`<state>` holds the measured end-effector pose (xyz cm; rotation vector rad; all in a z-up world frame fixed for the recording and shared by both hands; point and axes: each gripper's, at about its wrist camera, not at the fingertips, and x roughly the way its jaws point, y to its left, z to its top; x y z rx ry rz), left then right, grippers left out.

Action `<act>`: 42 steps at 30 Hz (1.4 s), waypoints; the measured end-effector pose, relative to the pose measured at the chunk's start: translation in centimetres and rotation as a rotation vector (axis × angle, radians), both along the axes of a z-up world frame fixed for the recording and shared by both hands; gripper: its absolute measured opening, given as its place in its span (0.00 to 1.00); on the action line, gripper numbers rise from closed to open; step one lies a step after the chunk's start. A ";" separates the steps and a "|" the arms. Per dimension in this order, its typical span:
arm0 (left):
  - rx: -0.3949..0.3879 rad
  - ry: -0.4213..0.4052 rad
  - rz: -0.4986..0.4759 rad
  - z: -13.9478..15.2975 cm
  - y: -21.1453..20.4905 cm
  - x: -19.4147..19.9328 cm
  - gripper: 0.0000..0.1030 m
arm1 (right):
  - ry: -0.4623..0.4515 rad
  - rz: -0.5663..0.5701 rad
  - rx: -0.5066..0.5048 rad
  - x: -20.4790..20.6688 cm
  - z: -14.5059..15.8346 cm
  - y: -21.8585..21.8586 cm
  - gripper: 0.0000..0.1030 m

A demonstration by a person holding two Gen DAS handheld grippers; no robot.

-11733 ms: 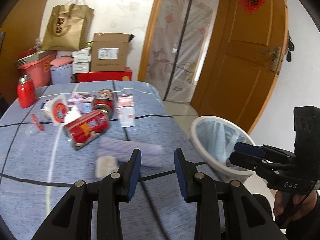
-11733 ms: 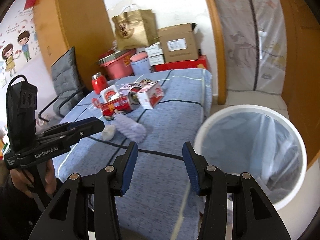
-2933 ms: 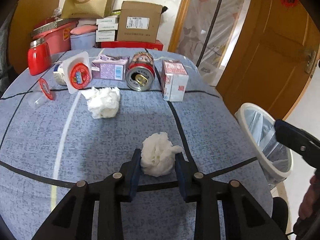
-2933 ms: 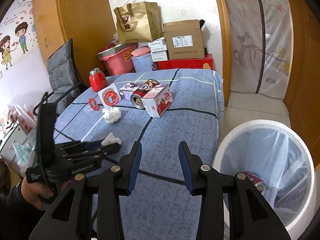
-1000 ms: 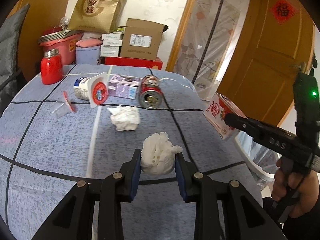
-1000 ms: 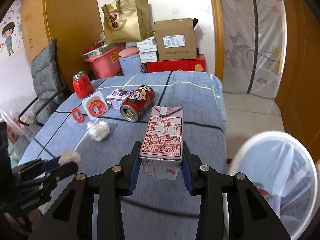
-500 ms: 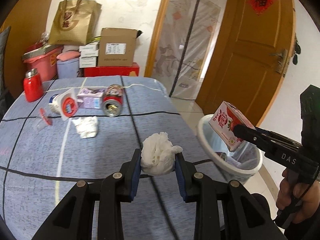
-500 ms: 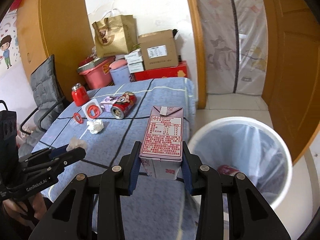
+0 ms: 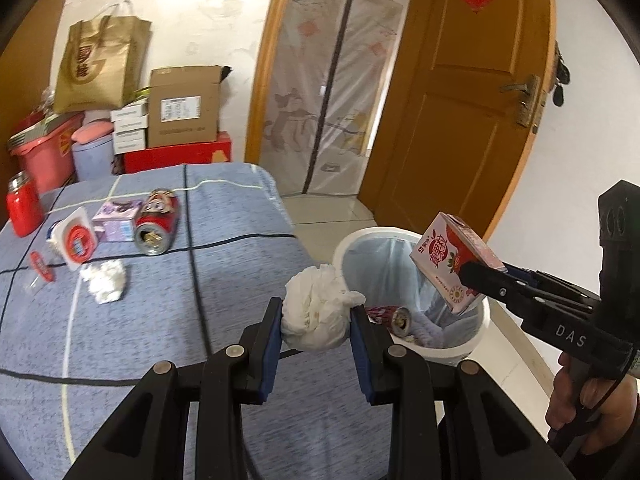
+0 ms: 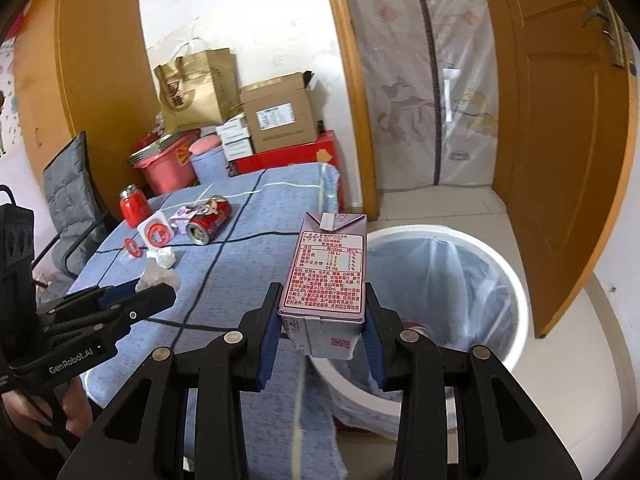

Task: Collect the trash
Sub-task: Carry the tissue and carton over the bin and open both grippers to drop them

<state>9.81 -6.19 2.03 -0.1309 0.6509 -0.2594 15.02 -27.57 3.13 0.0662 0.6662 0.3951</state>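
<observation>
Two tissue wads (image 9: 314, 314), two cans (image 9: 158, 222), two cartons (image 10: 326, 276), one bin (image 10: 508, 276).

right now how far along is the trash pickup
Partly done. A can already lies in the bin. In hand: the left claw grips a tissue wad, and the right claw holds a carton near the bin. Left on the table: another wad, a red can, a purple box and a cup.
</observation>
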 end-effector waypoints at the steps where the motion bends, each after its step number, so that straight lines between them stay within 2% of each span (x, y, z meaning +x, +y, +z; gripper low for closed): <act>1: 0.002 -0.001 -0.011 0.0 -0.5 0.2 0.31 | 0.000 -0.008 0.000 0.0 0.0 -0.4 0.37; 20: 0.018 0.027 -0.150 -1.5 -7.0 3.5 0.32 | 0.042 -0.122 0.009 0.5 -1.8 -6.7 0.37; 42: 0.027 0.108 -0.232 -5.6 -10.5 7.3 0.32 | 0.151 -0.132 -0.024 2.3 -5.4 -8.2 0.37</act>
